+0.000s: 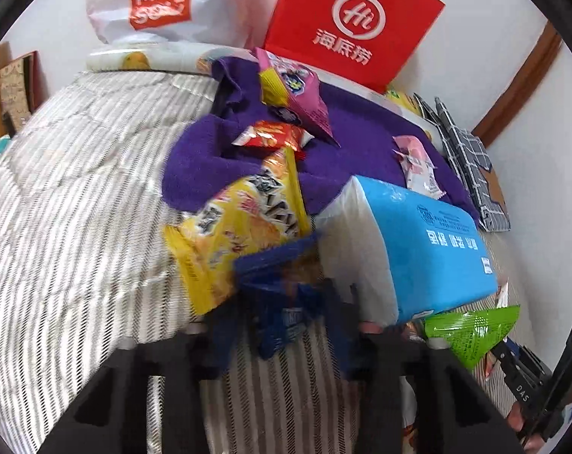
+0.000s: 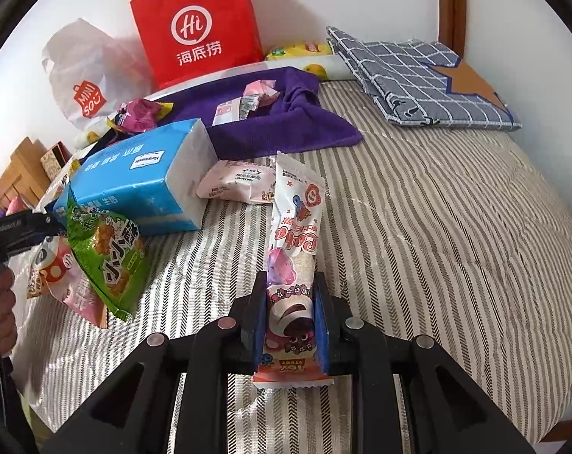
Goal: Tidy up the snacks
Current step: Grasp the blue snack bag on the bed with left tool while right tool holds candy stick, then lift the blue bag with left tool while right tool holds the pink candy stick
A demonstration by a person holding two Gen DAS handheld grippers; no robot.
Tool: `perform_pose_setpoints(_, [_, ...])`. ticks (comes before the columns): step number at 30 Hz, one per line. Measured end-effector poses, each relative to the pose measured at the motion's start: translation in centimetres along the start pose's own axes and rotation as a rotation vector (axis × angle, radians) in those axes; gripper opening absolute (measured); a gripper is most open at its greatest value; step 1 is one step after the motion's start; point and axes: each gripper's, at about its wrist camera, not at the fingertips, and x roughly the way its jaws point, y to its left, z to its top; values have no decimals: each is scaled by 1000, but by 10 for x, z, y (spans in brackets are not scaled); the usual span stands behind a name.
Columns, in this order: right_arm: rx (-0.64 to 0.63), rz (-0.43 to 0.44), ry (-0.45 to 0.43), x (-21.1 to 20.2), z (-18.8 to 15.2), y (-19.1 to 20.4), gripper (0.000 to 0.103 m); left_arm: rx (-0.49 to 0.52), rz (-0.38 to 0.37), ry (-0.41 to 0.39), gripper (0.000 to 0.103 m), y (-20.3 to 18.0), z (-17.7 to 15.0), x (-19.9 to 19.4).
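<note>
The sorting looks barely begun: snacks lie scattered all round the blue tissue pack (image 2: 142,178), which serves here as the landmark, and nothing visible is gathered into one place. Beyond the pack, on the purple towel (image 2: 286,121), sit a pink crumpled packet (image 2: 261,90) and a white one (image 2: 233,109). Left of the pack lie a green snack bag (image 2: 108,257) and a pale mushroom-print bag (image 2: 64,276).

The right gripper (image 2: 290,325) is clamped on a long pink-and-white snack bar (image 2: 295,253), its blue pads pressing the wrapper's sides near the bottom end. The bar sits just right of the tissue pack, its long axis running away from the gripper toward the towel, far end tilted slightly left.

The left gripper (image 1: 286,302) is blurred in its own view; its jaws appear closed on a dark blue packet (image 1: 278,265), just left of the tissue pack and touching a yellow chip bag (image 1: 240,223)
</note>
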Motion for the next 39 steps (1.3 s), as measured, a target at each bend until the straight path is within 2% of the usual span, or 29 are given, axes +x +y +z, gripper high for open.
perform_pose_setpoints(9, [-21, -25, -22, -1, -3, 3, 22, 26, -19, 14, 30, 10, -17, -40])
perform_pose_setpoints(15, [-40, -36, -10, -3, -5, 9, 23, -52, 23, 85, 30, 39, -41, -57])
perform_pose_setpoints(18, [-45, -31, -5, -6, -8, 11, 23, -62, 53, 114, 37, 44, -47, -54])
perform_pose_setpoints(20, [-46, -30, -1, -7, -10, 12, 23, -73, 71, 93, 51, 44, -51, -58])
perform_pose_setpoints(21, [-46, -29, 2, -8, -11, 13, 23, -77, 79, 90, 64, 44, -51, -59])
perform_pose_setpoints(22, [-45, -28, 4, -9, -11, 12, 23, -88, 96, 85, 70, 43, -53, -60])
perform_pose_setpoints(24, [-41, -26, 8, -11, -13, 12, 23, -116, 143, 68, 70, 40, -57, -63])
perform_pose_setpoints(27, [-37, -27, 9, -12, -15, 9, 23, -110, 111, 66, 71, 34, -60, -59])
perform_pose_setpoints(30, [-30, -21, 9, -12, -16, 6, 23, -106, 142, 35, 69, 28, -54, -53])
perform_pose_setpoints(32, [-28, -21, 7, -13, -16, 5, 23, -83, 149, 7, 56, 22, -51, -48])
perform_pose_setpoints(33, [-25, -20, 6, -14, -16, 5, 23, -55, 164, 1, 39, 19, -51, -46])
perform_pose_setpoints(35, [-19, -19, 4, -14, -17, 2, 23, 29, 189, -5, 40, 9, -51, -43])
perform_pose_setpoints(39, [-18, -24, -1, -14, -16, -2, 23, 102, 193, -11, 43, 6, -56, -44])
